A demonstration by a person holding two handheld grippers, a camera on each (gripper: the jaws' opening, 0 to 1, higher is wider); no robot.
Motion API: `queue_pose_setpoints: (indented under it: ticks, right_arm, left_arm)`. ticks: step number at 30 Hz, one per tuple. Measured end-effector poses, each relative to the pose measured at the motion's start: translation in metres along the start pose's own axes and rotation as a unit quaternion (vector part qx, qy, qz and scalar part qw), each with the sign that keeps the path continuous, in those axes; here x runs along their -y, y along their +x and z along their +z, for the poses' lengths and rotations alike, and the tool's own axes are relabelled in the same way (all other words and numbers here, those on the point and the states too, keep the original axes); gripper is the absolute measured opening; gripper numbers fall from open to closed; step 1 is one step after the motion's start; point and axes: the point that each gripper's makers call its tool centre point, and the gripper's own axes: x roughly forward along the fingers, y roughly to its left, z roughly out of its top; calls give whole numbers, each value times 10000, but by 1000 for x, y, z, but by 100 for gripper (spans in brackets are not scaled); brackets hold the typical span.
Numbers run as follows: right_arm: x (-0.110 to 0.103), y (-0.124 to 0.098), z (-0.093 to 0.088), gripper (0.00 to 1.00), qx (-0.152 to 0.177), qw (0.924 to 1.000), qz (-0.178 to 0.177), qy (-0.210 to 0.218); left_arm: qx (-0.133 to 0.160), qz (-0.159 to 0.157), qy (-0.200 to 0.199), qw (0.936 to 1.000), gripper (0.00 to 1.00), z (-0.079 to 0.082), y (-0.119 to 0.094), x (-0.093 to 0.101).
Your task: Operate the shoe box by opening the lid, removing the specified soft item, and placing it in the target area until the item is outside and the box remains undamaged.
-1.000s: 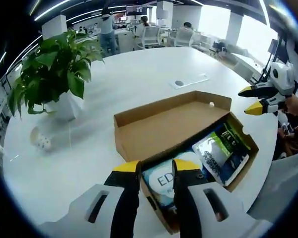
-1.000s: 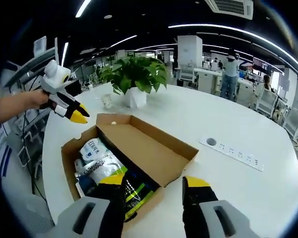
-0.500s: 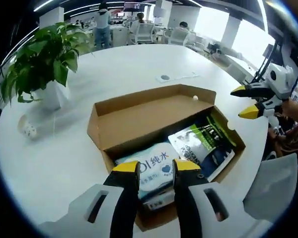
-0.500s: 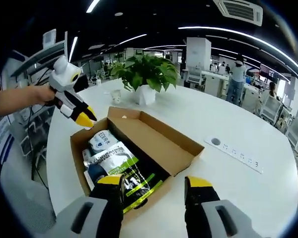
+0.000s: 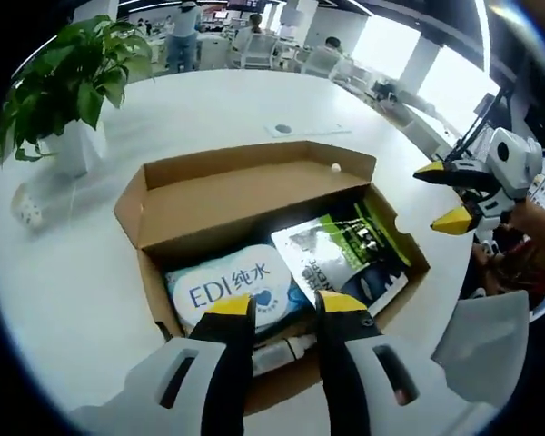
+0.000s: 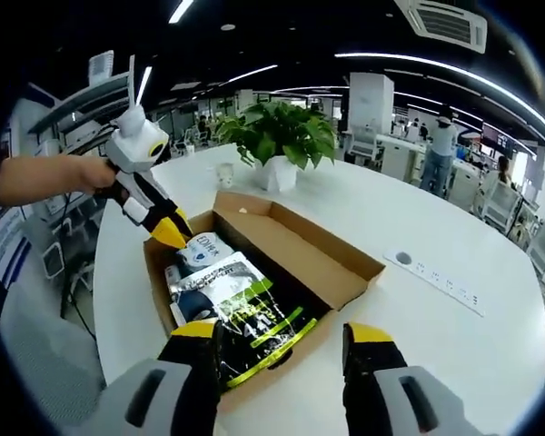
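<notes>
Open shoe box [image 5: 254,227] on the white bench [image 5: 82,272], lid folded back. Inside lie a white-and-blue soft pack [image 5: 236,289] and a green-and-black pouch [image 5: 350,254], side by side. Left claw [image 5: 284,309] poised above the soft pack, jaws slightly apart, apparently not touching it. Right claw [image 6: 284,334], jaws wide apart, above the box's near edge. Potted plant [image 6: 277,141] stands beyond.

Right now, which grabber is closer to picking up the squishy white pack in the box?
Probably the left gripper. Its open jaws hang right over the white EDI pack in the open shoe box. The right gripper, also open, hovers off past the box's other end.
</notes>
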Motion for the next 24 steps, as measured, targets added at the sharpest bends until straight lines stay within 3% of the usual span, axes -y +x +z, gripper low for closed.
queue_pose_setpoints:
  ticks: [10,24]
  right_arm:
    - [-13,-3,-18,54,-70,9999,84,-51]
    - [-20,-13,-34,53,-106,9999,60,113]
  left_arm:
    - [-200,-264,-279,9991,26,-17,11,14]
    - [-287,-585,-758,9950,22,-23,30,30]
